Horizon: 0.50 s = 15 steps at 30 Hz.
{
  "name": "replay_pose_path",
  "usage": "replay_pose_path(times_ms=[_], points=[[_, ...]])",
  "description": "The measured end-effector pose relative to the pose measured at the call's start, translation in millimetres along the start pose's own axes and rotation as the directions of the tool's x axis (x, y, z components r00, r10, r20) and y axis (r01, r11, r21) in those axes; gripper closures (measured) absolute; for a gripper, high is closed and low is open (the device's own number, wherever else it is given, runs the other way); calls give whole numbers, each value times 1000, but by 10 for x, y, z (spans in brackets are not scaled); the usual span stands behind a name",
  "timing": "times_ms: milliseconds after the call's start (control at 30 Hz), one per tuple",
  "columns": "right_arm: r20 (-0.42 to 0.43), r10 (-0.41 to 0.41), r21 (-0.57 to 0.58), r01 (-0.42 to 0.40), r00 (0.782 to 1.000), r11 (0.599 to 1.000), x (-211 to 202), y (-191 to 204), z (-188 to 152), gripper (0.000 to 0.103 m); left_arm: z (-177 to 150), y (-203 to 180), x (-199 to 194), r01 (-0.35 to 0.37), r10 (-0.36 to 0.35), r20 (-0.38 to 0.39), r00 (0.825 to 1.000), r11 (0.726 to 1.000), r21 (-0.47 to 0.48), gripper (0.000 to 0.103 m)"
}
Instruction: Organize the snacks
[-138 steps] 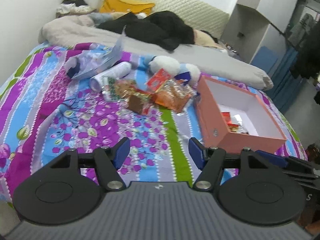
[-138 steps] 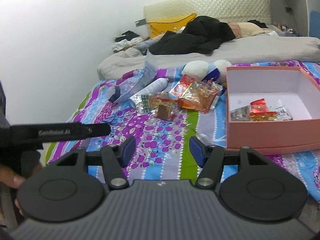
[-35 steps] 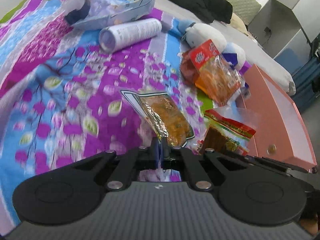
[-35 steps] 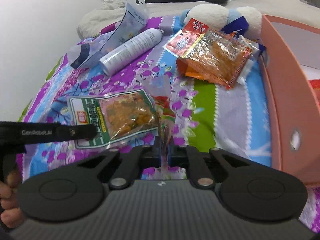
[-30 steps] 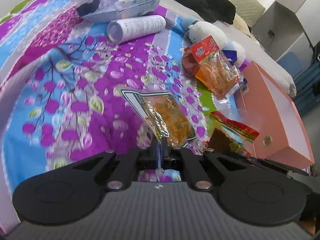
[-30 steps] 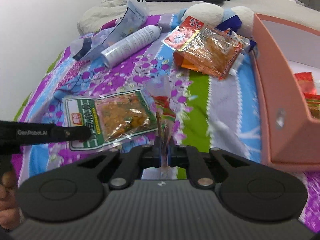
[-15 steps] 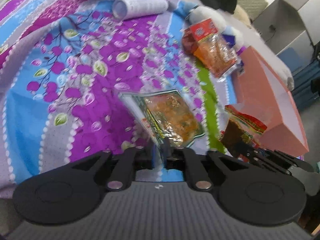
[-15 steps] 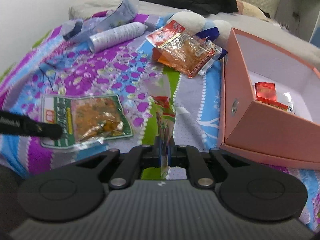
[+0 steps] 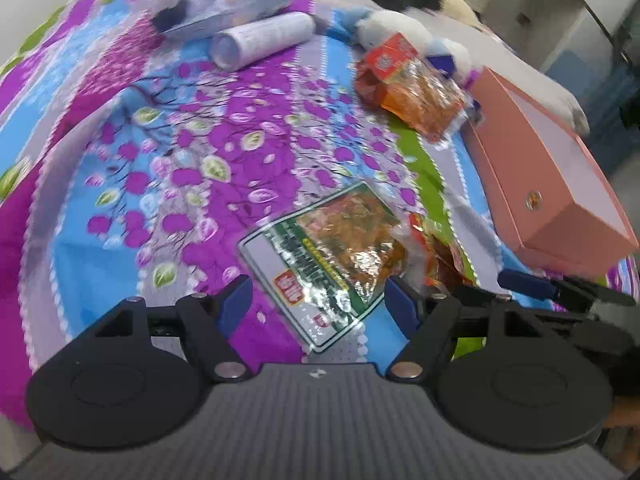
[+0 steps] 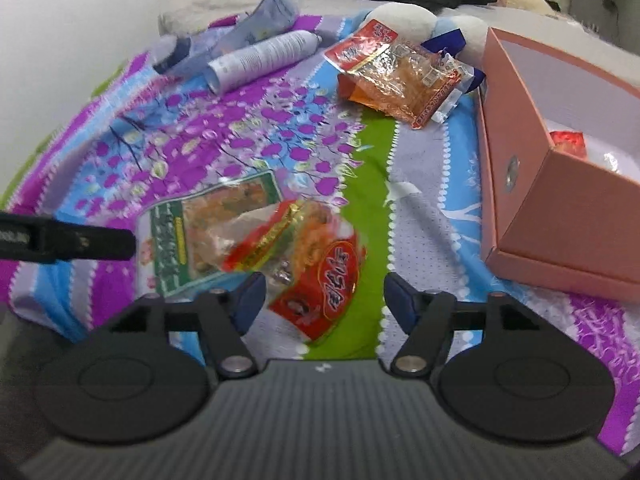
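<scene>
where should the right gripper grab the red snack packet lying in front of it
Take the red snack packet by its flat sealed edge nearest the right gripper, coming in low from the near side. It lies flat on the bedspread, partly over the green packet, so a thin free edge probably suits the open jaws better than the bulging middle.

Black claw arms — blue pads, silver screws, ribbed grey body.
</scene>
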State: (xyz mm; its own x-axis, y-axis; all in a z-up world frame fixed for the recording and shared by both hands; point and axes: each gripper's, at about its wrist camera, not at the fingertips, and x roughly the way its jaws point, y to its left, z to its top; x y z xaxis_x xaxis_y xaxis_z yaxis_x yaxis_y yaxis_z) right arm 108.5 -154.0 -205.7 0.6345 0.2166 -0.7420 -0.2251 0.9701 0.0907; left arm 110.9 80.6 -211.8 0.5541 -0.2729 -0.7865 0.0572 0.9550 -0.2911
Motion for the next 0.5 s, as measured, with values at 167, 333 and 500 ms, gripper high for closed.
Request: replay_pose_path(times_ms=[167,333,500], points=[[36,65,122,-69,997,990,-45,-172,3,33,74,-125,117,15,-14,-12,1000,987,159,21],[46,72,263,-81,996,961,36,-387,2,32,114,-275,263,21,-17,-16,1000,942,334,14],[-9,84,352,-75,996,933,224,-516,-19,32,116,-396,467,14,4,-38,999,878,479,7]])
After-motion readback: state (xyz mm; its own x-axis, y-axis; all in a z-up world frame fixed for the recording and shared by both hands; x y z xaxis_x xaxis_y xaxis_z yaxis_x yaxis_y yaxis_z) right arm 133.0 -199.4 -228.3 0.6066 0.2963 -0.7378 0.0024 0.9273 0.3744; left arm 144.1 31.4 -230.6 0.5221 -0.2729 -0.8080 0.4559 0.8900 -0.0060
